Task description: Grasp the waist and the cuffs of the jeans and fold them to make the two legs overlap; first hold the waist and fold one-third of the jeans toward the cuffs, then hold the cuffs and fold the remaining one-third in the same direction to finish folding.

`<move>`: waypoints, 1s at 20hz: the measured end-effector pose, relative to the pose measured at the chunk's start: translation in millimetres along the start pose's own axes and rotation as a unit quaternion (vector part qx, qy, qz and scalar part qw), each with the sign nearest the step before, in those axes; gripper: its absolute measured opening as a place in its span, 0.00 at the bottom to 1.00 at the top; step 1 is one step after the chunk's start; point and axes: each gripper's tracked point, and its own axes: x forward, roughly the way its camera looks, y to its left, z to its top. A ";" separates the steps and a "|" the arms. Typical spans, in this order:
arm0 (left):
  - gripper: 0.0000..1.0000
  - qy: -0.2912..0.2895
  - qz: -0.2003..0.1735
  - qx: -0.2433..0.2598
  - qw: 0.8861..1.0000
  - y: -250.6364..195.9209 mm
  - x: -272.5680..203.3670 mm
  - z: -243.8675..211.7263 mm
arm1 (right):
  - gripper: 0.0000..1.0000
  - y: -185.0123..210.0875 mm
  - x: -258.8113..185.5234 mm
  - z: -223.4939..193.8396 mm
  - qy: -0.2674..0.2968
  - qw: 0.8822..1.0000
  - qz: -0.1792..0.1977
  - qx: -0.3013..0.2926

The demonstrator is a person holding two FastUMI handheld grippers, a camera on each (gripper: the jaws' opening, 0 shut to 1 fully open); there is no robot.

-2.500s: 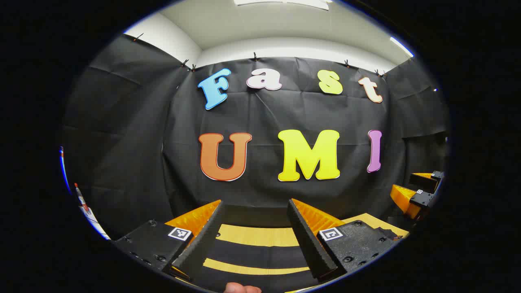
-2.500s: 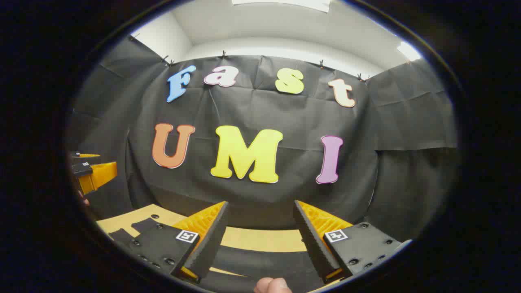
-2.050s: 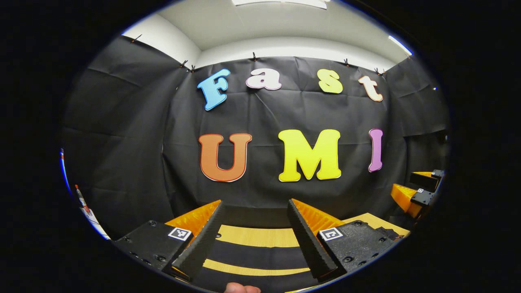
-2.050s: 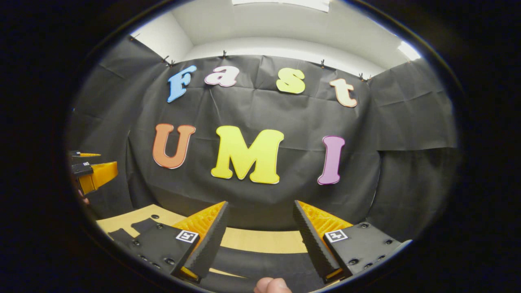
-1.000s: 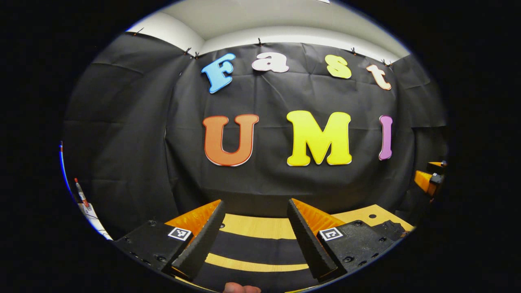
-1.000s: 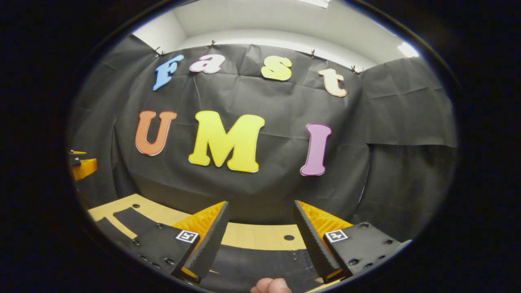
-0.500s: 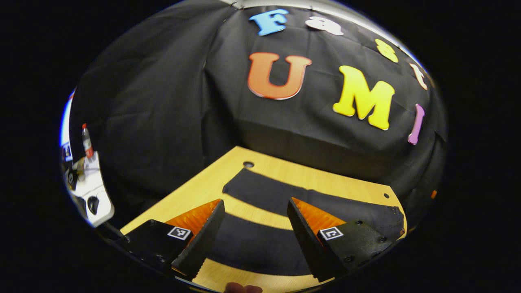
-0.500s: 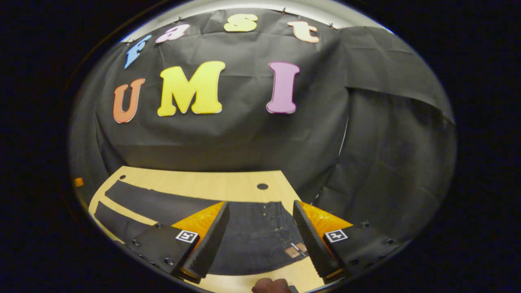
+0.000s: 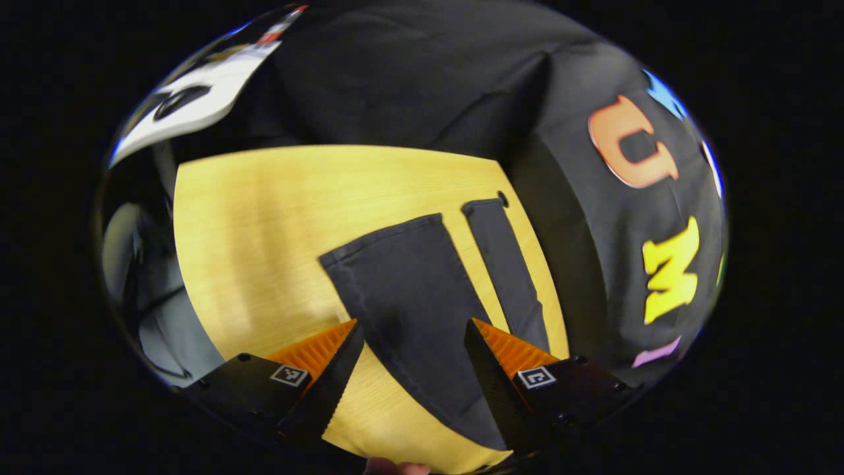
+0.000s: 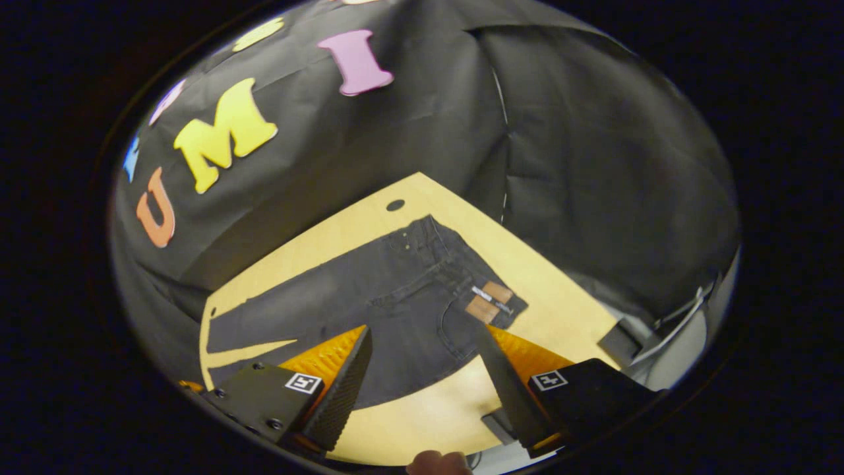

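**Jeans laid flat, both grippers above them before the first fold**

Jeans (image 10: 369,290) lie spread on the wooden table (image 10: 560,310), unfolded, with the two legs apart. In the right gripper view the waist (image 10: 461,270) sits at centre right of the frame, its leather patch (image 10: 489,301) facing up, and the legs run toward the lower left. The right gripper (image 10: 422,376) hangs above the seat of the garment, near the waist, fingers spread wide with nothing between them. This placement suits the first step, in which one tool takes the waist.

In the left gripper view the two leg ends occupy the centre of the frame: the nearer cuff (image 9: 379,241) is broad, the farther cuff (image 9: 483,206) narrow, and a strip of bare table separates them. The left gripper (image 9: 412,366) is also wide open and empty, poised over the nearer leg, apparently to seize the cuff end.

No fold has been made; judged from this layout, the work is at its very start, with both tools still to descend and close on cloth.
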 end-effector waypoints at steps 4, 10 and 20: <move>1.00 0.031 0.020 -0.081 0.996 19.1 17.6 -0.4 | 0.99 -9.7 15.2 -29.9 0.063 0.995 0.007 0.078; 1.00 0.037 0.017 -0.082 0.996 2.3 39.4 3.9 | 0.94 -19.6 39.8 -53.1 0.104 0.979 0.005 0.173; 0.80 0.032 0.000 -0.093 0.995 -22.9 71.4 3.7 | 0.95 -21.9 99.1 -29.6 0.108 0.939 -0.022 0.326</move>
